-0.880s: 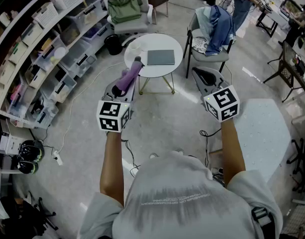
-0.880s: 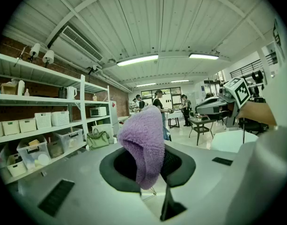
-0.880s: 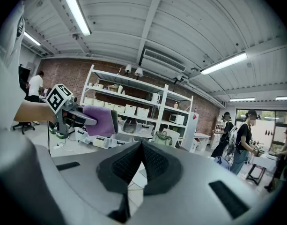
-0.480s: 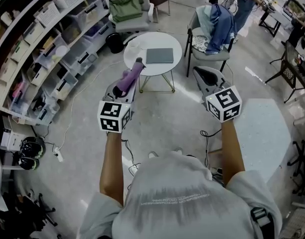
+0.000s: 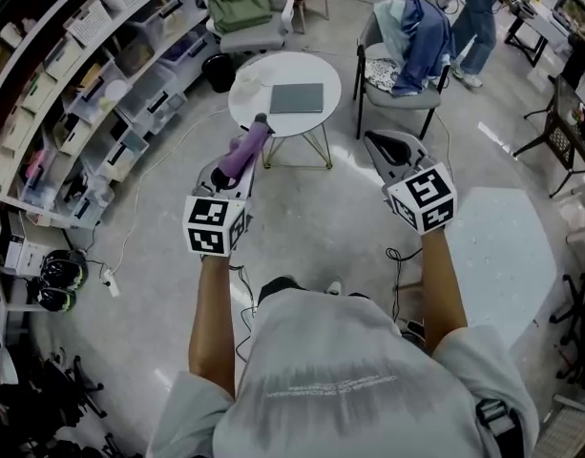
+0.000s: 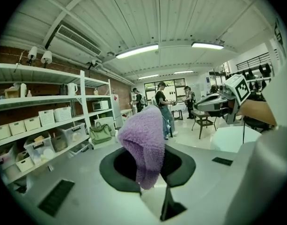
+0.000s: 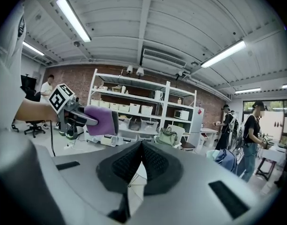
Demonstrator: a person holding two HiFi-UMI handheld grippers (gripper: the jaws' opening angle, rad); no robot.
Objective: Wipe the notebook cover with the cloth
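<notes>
A grey notebook (image 5: 297, 97) lies flat on a small round white table (image 5: 252, 92) across the floor ahead of me. My left gripper (image 5: 233, 165) is held up in the air, shut on a fluffy purple cloth (image 5: 244, 147) that sticks out past its jaws. Up close, the cloth (image 6: 143, 142) droops between those jaws. My right gripper (image 5: 378, 141) is level with the left one, well short of the table. Its jaws meet with nothing between them (image 7: 140, 159). From the right gripper view, the left gripper and cloth (image 7: 100, 120) show off to the side.
Shelving with storage bins (image 5: 92, 84) runs along the left. A chair with a green bag (image 5: 240, 10) stands behind the table, and a chair draped in blue clothes (image 5: 414, 41) to its right. A black bin (image 5: 219, 71), floor cables (image 5: 115, 284) and a pale mat (image 5: 502, 246) are nearby. People stand at the back.
The table and notebook have drifted slightly up and left in the head view as the person steps. Both grippers keep their pose, and the cloth stays gripped.
</notes>
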